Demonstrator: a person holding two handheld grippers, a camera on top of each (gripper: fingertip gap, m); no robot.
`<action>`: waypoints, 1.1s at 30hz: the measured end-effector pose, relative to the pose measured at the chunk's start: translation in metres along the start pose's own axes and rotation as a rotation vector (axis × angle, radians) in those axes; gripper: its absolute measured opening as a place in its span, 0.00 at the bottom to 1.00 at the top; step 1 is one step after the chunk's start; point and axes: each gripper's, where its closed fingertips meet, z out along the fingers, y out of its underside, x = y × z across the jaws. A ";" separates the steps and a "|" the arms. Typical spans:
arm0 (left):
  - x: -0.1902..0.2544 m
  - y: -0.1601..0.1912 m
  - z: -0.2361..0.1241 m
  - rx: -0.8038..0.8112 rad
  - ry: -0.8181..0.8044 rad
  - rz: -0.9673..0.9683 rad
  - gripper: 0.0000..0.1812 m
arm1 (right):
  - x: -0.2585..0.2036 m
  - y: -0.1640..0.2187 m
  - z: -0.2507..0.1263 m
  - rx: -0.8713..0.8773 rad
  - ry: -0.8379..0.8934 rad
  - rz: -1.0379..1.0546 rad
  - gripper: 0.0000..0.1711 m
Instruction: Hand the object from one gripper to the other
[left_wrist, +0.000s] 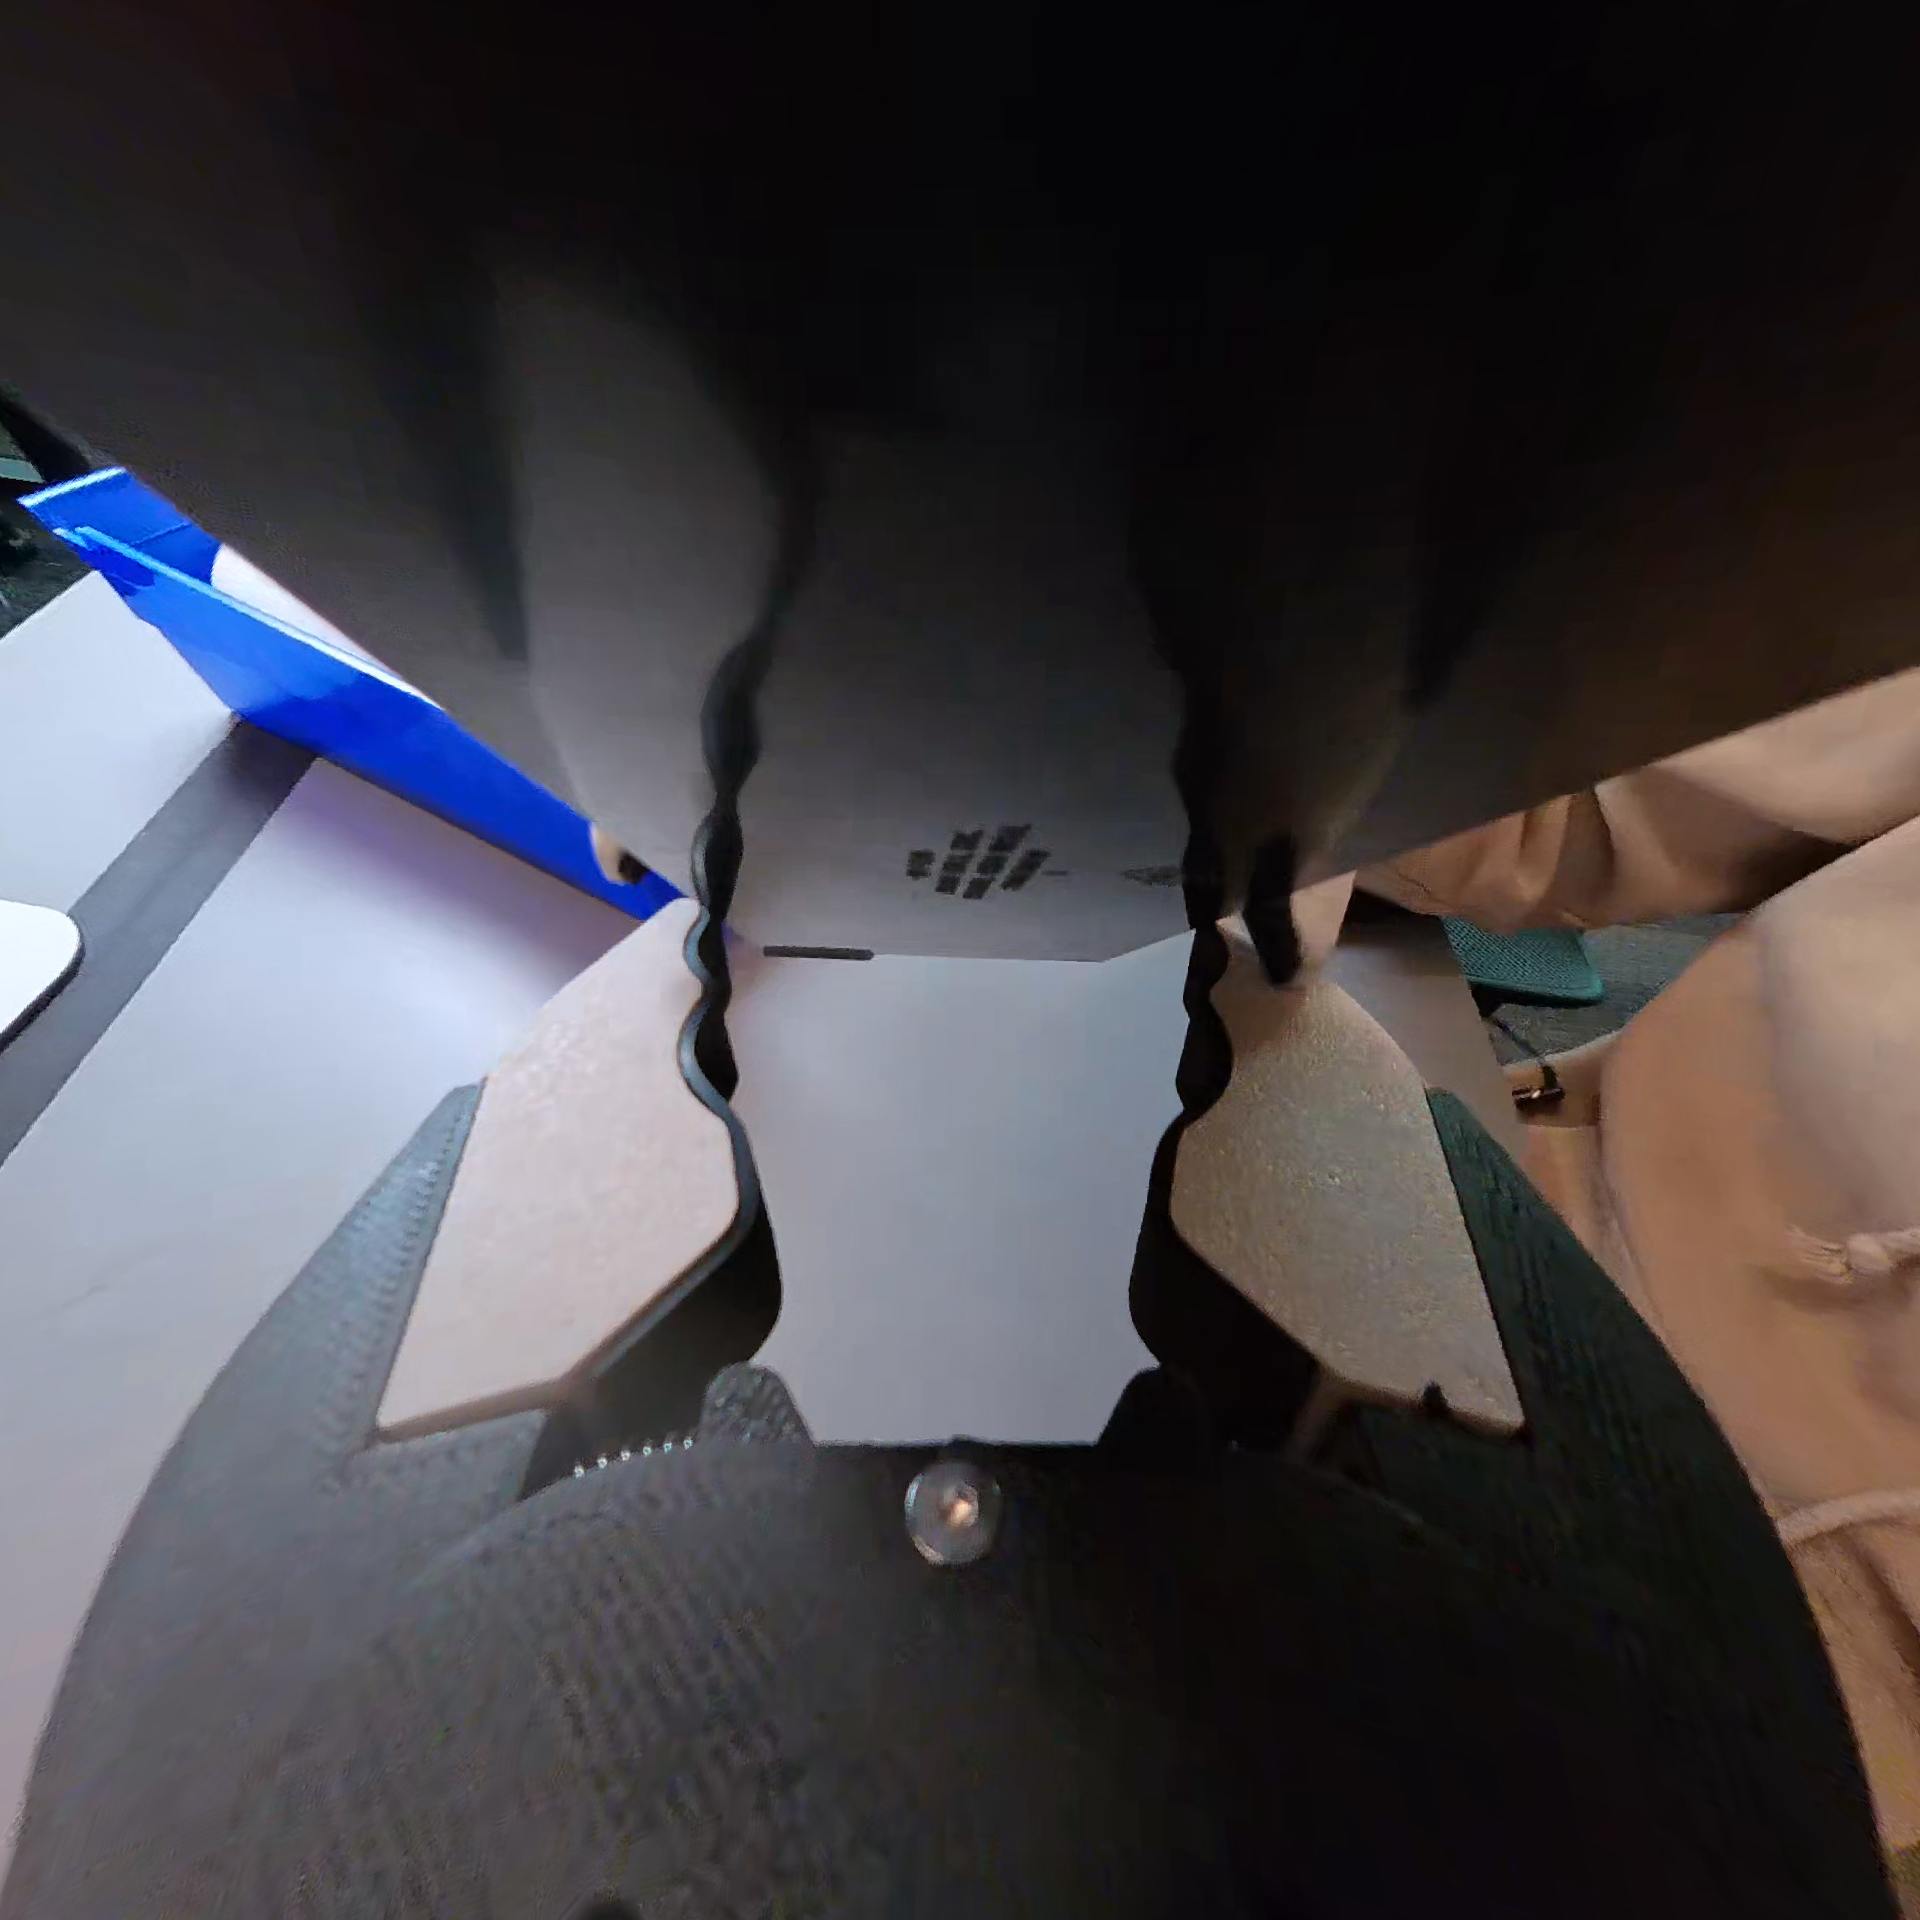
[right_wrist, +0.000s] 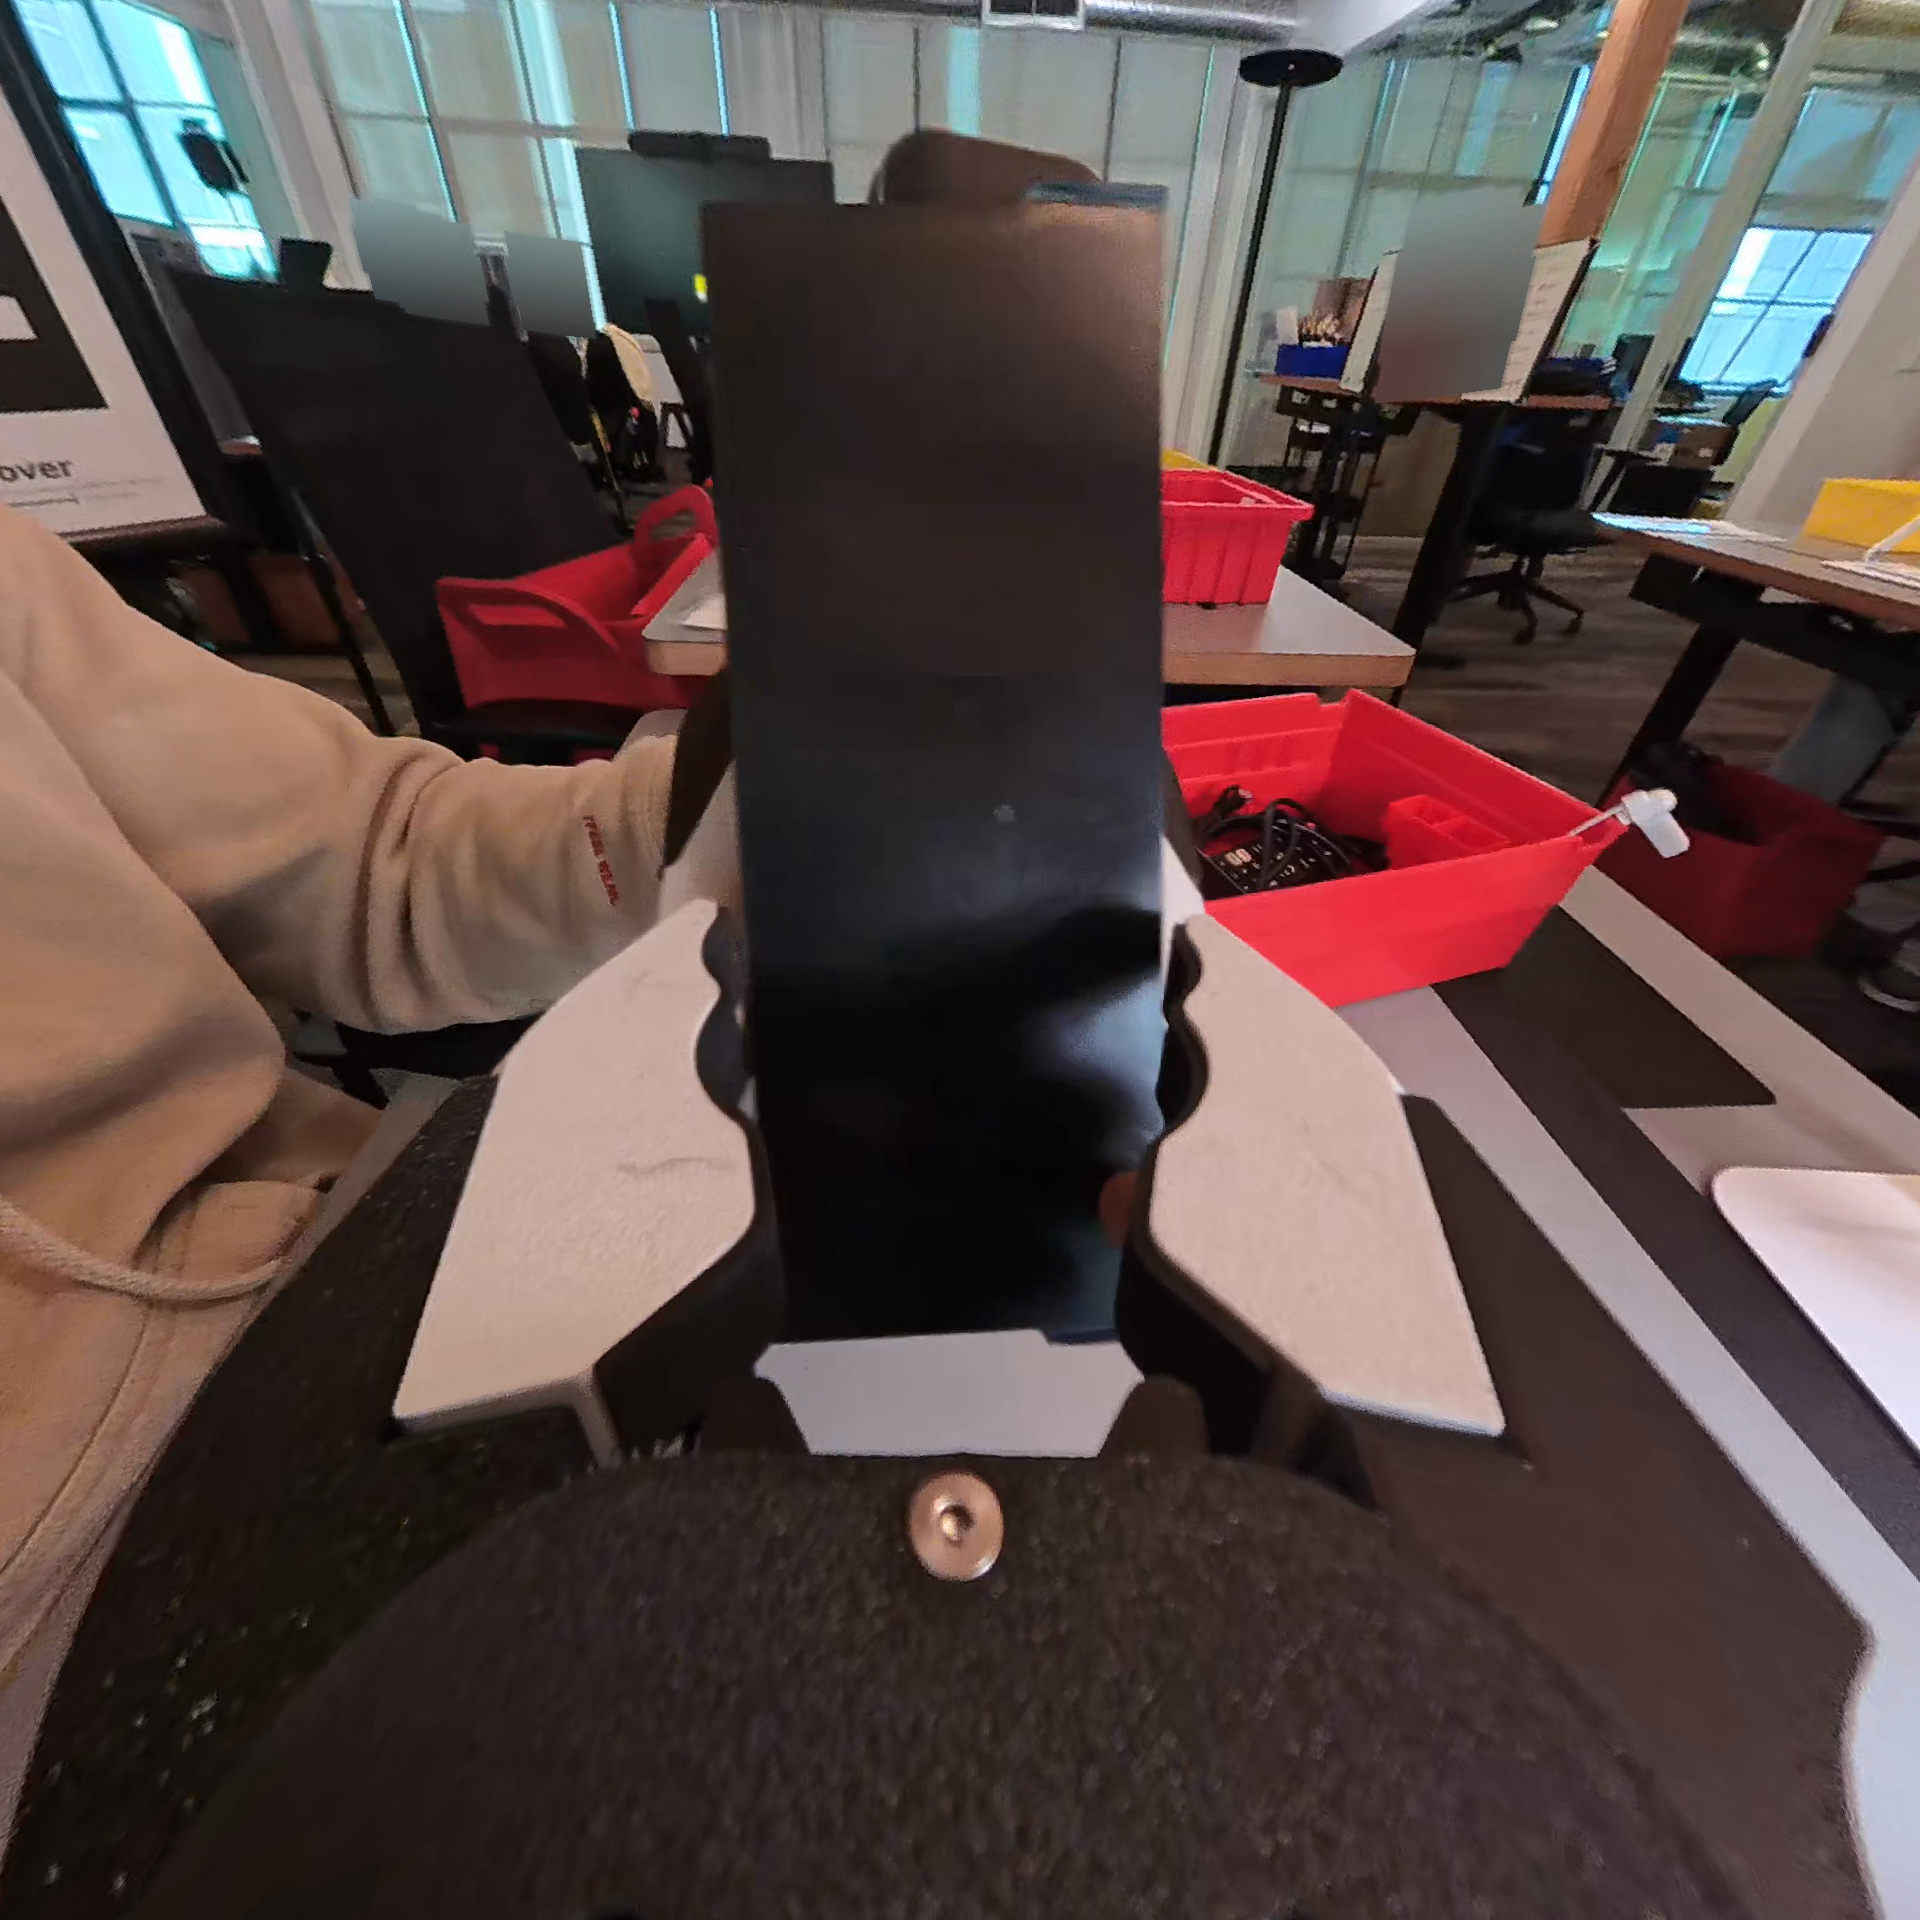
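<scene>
A tall black box (right_wrist: 945, 623) with a blue top edge and a pale end flap (right_wrist: 956, 1392) stands between the fingers of my right gripper (right_wrist: 956, 935), which is shut on its sides. One finger of the left gripper (right_wrist: 717, 862) shows just beyond my right fingertips, against the box's side. In the left wrist view, my left gripper (left_wrist: 956, 935) pinches a pale printed flap of the box (left_wrist: 966, 810) between its wavy pads. The right gripper's dark body (left_wrist: 1039, 260) fills the space above it.
A red bin with cables (right_wrist: 1382, 894) sits on the table to the right, and another red bin (right_wrist: 1226, 530) stands behind it. A white pad (right_wrist: 1829, 1268) lies on the taped table. A person's beige sleeve (right_wrist: 312, 831) is on the left. A blue slanted panel (left_wrist: 312, 675) shows in the left wrist view. My right fingertips sit around 4 centimeters from my left ones.
</scene>
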 end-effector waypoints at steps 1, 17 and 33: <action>0.001 0.003 0.002 -0.021 0.000 0.018 0.47 | 0.001 0.003 0.000 -0.016 -0.002 0.006 0.48; 0.012 0.023 -0.001 -0.217 -0.008 0.070 0.47 | -0.018 0.017 0.005 -0.094 -0.110 -0.016 0.48; 0.018 -0.039 -0.031 0.183 0.048 0.050 0.33 | -0.002 0.002 -0.002 -0.010 -0.008 -0.026 0.44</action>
